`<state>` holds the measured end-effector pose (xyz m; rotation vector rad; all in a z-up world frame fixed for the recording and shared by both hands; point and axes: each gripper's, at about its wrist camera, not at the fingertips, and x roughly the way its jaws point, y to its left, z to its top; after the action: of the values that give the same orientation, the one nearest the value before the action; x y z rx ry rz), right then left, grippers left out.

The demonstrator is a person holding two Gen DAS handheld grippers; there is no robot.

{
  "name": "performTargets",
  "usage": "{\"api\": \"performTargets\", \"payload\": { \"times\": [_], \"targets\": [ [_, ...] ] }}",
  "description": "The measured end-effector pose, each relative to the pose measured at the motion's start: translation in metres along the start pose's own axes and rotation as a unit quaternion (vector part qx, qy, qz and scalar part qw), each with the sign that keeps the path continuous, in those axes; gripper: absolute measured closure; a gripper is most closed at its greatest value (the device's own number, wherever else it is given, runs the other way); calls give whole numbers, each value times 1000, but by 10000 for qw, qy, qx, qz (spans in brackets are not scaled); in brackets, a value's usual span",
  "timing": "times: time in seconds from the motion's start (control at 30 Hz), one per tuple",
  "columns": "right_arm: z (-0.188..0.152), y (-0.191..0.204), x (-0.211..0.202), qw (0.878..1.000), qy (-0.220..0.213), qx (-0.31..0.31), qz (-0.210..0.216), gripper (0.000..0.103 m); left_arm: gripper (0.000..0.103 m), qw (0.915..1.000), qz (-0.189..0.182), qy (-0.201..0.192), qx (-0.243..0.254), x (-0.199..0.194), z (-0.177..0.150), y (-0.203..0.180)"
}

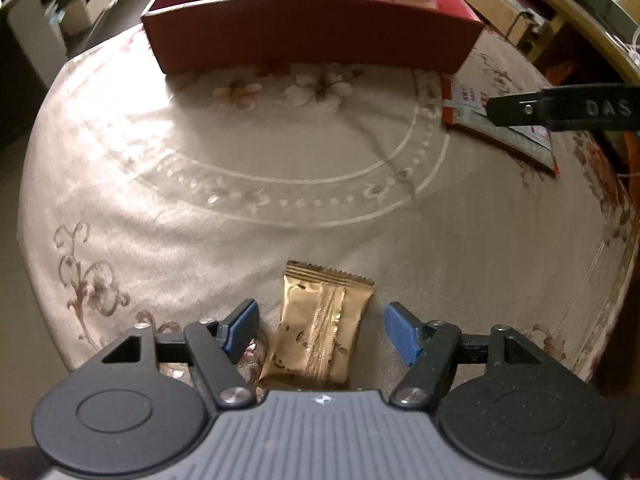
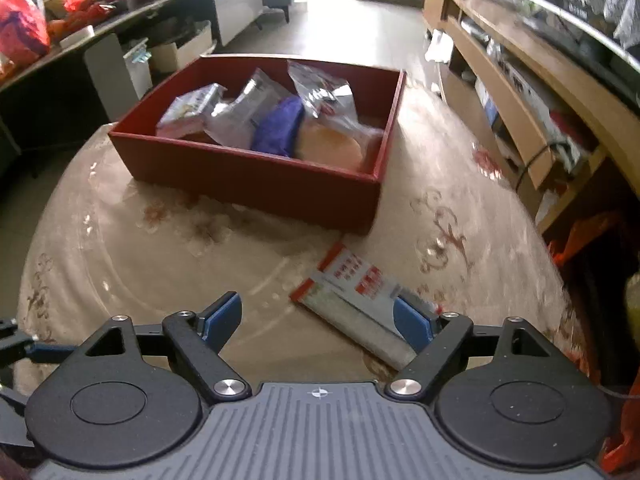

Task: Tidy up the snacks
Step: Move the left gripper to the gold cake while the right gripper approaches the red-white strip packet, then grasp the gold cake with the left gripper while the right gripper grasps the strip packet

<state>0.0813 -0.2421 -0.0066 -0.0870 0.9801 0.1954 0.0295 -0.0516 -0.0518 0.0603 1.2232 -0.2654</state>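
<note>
Snacks [image 2: 276, 120] (several wrapped packets) fill red box [image 2: 256, 176] on table [image 2: 120, 248].

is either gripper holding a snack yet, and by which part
Nothing is held. The left gripper stands open around the gold packet; the right gripper is open over the red-and-white packet.

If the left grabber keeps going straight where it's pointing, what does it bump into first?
Most likely the gold snack packet. It lies on the tablecloth right between the left gripper's open blue fingers, which do not touch it. How far above it they are is hard to tell.
</note>
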Motion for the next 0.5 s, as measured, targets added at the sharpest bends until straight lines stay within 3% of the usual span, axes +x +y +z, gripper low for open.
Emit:
{"api": "performTargets", "payload": {
  "times": [0.13, 0.2, 0.3, 0.5],
  "targets": [
    [-3, -17, 11, 9995, 218, 179, 118, 16, 29, 9998, 148, -40, 152, 2, -5, -8],
    [-1, -27, 18, 9993, 310, 191, 104, 16, 42, 9995, 206, -79, 235, 0, -8, -13],
    [3, -44, 30, 9985, 461, 274, 114, 15, 50, 9994, 212, -134, 244, -1, -9, -15],
    [12, -58, 52, 9981, 585, 83, 158, 14, 57, 9997, 109, -137, 168, -6, -10, -11]
  ]
}}
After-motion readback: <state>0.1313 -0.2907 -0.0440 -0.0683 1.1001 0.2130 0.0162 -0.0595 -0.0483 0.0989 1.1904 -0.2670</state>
